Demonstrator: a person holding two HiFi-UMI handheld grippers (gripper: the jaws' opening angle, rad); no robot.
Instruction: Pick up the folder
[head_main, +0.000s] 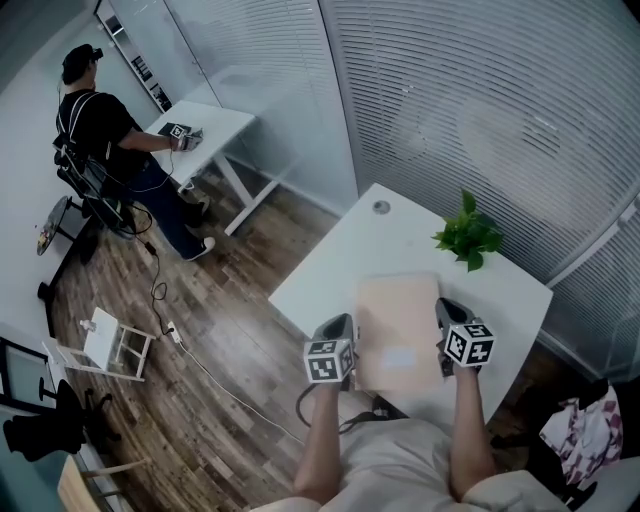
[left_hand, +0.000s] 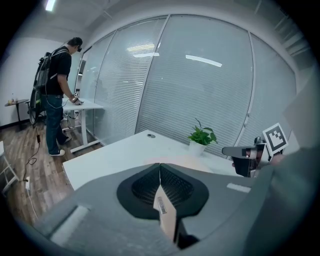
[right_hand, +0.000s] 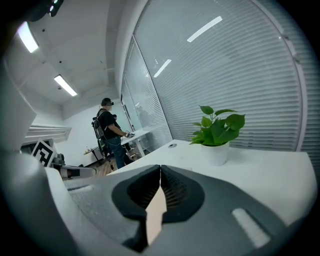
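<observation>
The left gripper (head_main: 344, 326) pinches the left edge of the beige folder (head_main: 398, 325); the right gripper (head_main: 446, 312) pinches its right edge.

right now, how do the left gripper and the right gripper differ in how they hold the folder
The left gripper clamps the folder by its left edge, the right gripper by its right edge. The edge in the left gripper carries a small label; the edge in the right gripper is plain. The right gripper sits nearer the potted plant than the left gripper. Both are shut on the folder.
</observation>
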